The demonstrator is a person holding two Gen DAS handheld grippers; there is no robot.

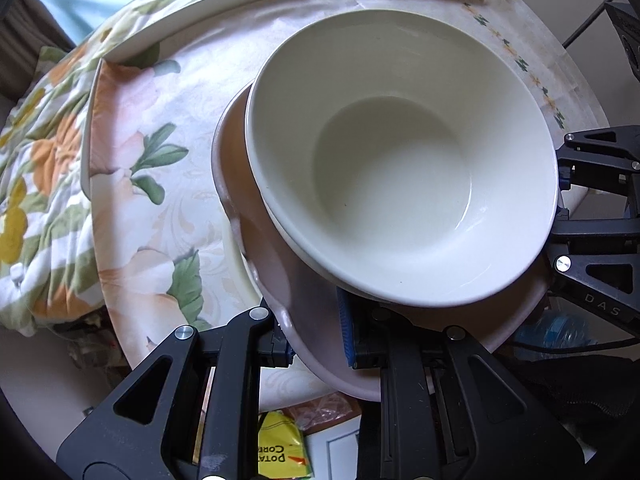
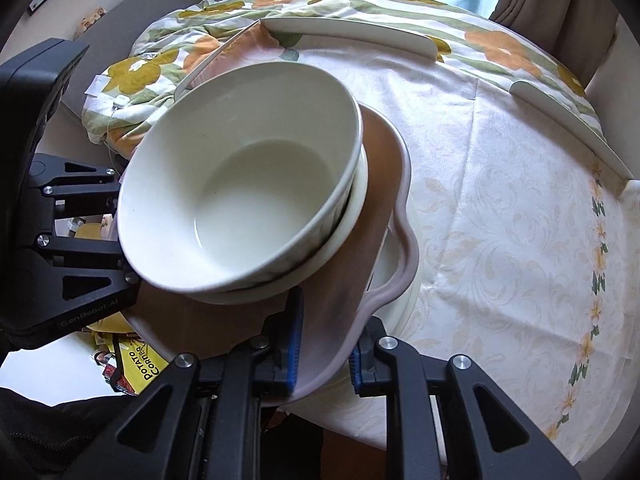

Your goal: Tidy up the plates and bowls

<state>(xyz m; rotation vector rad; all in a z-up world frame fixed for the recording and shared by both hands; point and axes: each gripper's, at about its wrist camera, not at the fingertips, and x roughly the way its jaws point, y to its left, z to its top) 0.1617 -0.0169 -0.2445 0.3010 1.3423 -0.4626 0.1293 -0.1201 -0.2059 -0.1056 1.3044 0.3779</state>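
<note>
A wavy-rimmed pink plate point(image 1: 276, 276) carrying stacked white bowls point(image 1: 400, 168) is clamped at opposite rims by the left tool point(image 1: 320, 344) and right tool point(image 2: 324, 356), seemingly just above the tabletop point(image 2: 500, 240).

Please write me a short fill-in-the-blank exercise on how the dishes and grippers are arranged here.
1. The top bowl is nested in a second ____.
2. The bowls rest on a wavy-edged pink ____.
3. Both the left gripper and the right gripper are clamped on the rim of the ____.
4. The tablecloth is patterned with ____.

Missing words: bowl; plate; plate; flowers
</note>
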